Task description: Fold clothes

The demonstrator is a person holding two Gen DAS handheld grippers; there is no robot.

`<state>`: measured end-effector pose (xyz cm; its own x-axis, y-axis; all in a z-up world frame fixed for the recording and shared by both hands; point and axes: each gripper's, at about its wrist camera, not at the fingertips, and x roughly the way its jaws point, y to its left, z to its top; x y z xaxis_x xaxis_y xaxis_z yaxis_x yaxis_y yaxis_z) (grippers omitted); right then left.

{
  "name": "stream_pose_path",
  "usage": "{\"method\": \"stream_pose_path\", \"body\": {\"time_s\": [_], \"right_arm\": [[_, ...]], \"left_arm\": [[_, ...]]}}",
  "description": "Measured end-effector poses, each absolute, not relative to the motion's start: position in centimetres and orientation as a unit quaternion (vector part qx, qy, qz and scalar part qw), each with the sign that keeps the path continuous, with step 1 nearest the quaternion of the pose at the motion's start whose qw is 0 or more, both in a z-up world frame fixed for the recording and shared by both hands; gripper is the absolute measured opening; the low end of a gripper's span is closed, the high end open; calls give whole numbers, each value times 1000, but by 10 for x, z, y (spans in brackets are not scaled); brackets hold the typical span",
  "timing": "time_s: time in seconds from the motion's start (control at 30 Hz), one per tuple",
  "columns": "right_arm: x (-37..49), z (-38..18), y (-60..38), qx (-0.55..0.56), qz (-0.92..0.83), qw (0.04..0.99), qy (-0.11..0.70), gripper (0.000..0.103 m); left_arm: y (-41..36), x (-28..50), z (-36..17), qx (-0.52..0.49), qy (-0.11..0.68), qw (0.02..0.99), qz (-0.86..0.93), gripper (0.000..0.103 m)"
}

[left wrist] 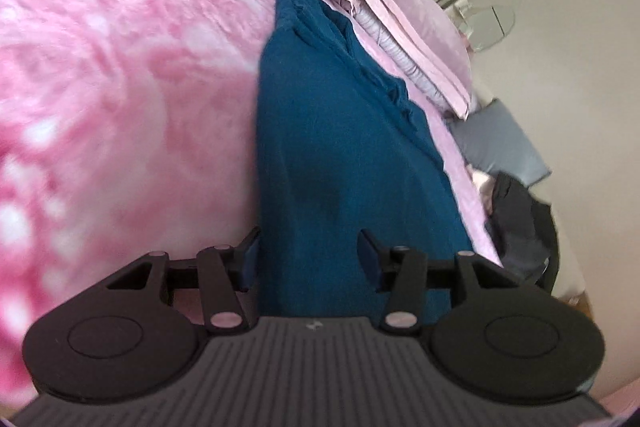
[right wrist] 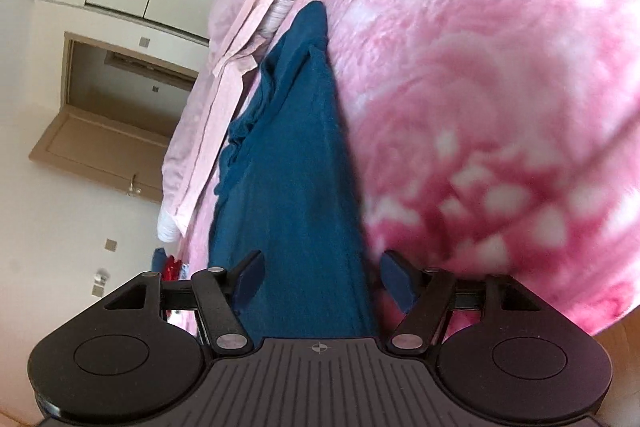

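Long knitted garment (left wrist: pixel 344 147): uniform deep teal-blue, no pattern. Plush fleece blanket (left wrist: pixel 120 67): mottled rose-pink with white flecks. Folded satin bedding (left wrist: pixel 404 7): pale lilac-pink, plain. Square cushion (left wrist: pixel 500 143): grey-blue. Gripper finger pads (right wrist: pixel 250 277): dark blue on black bodies. Room door (right wrist: pixel 100 151): light tan.

Both wrist cams close, tilted, facing along bed; share teal garment (left wrist: pixel 340 155) (right wrist: pixel 288 167), pink blanket (left wrist: pixel 120 67) (right wrist: pixel 480 87).
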<state>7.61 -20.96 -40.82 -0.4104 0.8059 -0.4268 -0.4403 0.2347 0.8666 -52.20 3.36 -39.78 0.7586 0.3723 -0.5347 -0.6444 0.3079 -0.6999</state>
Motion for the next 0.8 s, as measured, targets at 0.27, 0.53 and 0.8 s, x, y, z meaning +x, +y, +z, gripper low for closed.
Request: {"method": "stream_pose_path", "body": {"time_s": [0.27,0.53,0.8], "right_arm": [[77,-419,-183,129,618,482,608,50],[68,-428,-194,123,646,443,609,43],[52,-417,-197,100,618,500,599,6]], "left_arm": [[36,-526,-405,-512,137,794,297,21],[6,-553,-418,-549,116,778,282,13],[3,-554,-398,-518,119,791,304,5]]}}
